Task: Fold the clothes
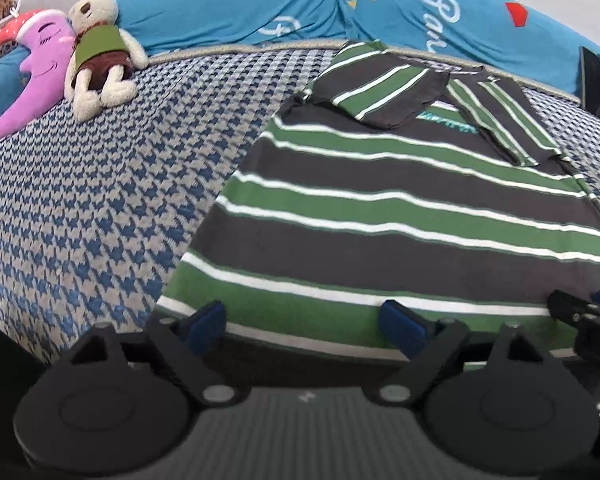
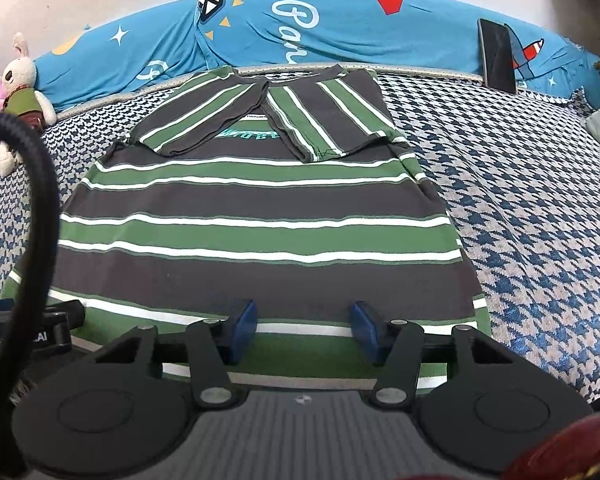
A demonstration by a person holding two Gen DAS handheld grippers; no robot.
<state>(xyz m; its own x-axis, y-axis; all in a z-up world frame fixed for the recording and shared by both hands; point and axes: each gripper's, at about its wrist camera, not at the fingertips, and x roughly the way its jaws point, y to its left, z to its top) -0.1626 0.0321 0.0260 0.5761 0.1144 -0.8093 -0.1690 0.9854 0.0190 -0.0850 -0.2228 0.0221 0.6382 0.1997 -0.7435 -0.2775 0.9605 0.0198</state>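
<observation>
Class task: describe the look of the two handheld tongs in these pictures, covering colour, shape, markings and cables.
Both the left tongs and right tongs share one design: black linkage arms with silver pivot pins, round black discs either side, a ribbed grey centre plate, and blue fingertip pads. A thick black cable curves past in the right wrist view.

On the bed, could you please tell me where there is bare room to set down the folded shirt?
Bare checked cover lies between the striped shirt and the soft toys, and again right of the shirt up to the phone. It is crowded along the blue pillow and at the toys' corner.
</observation>
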